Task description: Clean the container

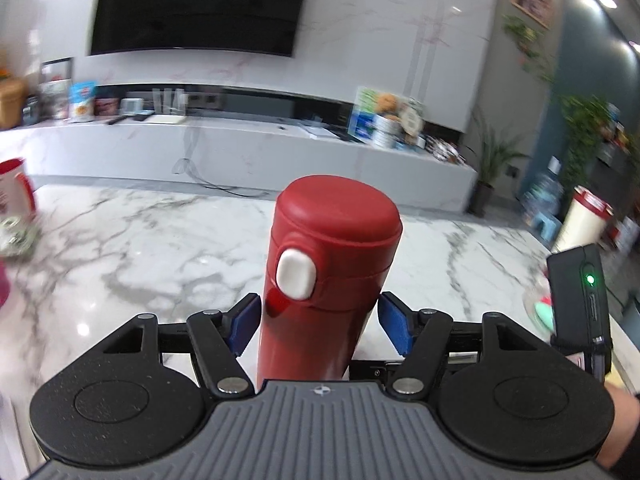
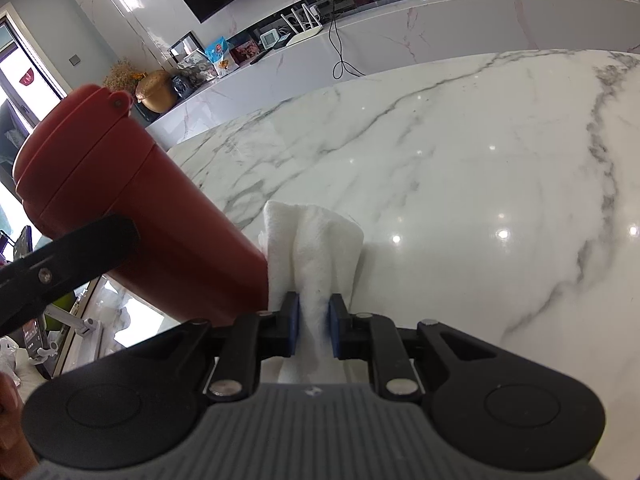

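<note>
A red flask (image 1: 320, 280) with a red lid and a white button stands between the blue pads of my left gripper (image 1: 318, 322), which is shut on its body. The flask also shows in the right wrist view (image 2: 132, 200), tilted at the left. My right gripper (image 2: 313, 328) is shut on a folded white paper towel (image 2: 316, 248). The towel's left edge touches the flask's lower body above the white marble table (image 2: 480, 180).
A red and white jug (image 1: 14, 188) stands at the table's left edge. A cream cup with a red lid (image 1: 584, 220) is at the far right. A long marble counter (image 1: 240, 144) with boxes and packets runs behind the table, under a wall TV.
</note>
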`<act>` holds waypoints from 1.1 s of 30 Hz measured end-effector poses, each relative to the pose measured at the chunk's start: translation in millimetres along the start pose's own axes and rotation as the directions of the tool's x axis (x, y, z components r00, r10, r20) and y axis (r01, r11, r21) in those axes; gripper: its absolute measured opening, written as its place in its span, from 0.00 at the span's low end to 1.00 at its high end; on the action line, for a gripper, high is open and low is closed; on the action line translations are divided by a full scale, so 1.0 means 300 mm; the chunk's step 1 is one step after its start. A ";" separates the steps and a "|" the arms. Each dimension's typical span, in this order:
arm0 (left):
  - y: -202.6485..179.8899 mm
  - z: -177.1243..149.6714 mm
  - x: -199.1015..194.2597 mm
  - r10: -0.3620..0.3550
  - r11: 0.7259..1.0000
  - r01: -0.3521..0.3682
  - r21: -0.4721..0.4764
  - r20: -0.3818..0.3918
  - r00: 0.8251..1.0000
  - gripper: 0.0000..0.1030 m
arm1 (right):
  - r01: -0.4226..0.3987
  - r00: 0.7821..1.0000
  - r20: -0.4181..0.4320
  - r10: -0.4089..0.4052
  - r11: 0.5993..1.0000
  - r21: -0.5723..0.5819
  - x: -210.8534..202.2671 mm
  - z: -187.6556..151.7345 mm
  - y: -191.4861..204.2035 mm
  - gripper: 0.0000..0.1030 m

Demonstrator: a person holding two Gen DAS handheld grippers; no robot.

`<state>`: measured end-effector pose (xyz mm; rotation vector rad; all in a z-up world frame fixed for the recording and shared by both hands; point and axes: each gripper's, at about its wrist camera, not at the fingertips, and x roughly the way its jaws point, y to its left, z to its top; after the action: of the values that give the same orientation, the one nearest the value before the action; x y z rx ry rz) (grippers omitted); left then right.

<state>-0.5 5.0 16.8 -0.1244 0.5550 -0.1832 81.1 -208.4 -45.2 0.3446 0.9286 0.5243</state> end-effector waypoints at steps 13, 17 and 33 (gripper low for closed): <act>-0.012 -0.012 0.006 0.039 0.999 -0.039 -0.009 0.028 0.999 0.58 | -0.003 1.000 -0.002 0.003 1.000 0.003 -0.010 0.007 0.003 0.18; 0.011 0.001 0.010 -0.015 0.999 0.015 0.036 0.006 1.000 0.58 | -0.014 1.000 -0.005 0.014 1.000 0.012 -0.014 0.011 0.004 0.18; 0.082 0.033 0.033 -0.164 0.977 0.172 0.124 -0.067 0.984 0.57 | -0.153 0.977 0.150 0.153 0.988 -0.011 -0.143 0.076 0.046 0.18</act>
<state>16.4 27.7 16.1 -0.0399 0.5871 -0.3879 75.1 -222.6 2.8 0.4525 0.7600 0.6304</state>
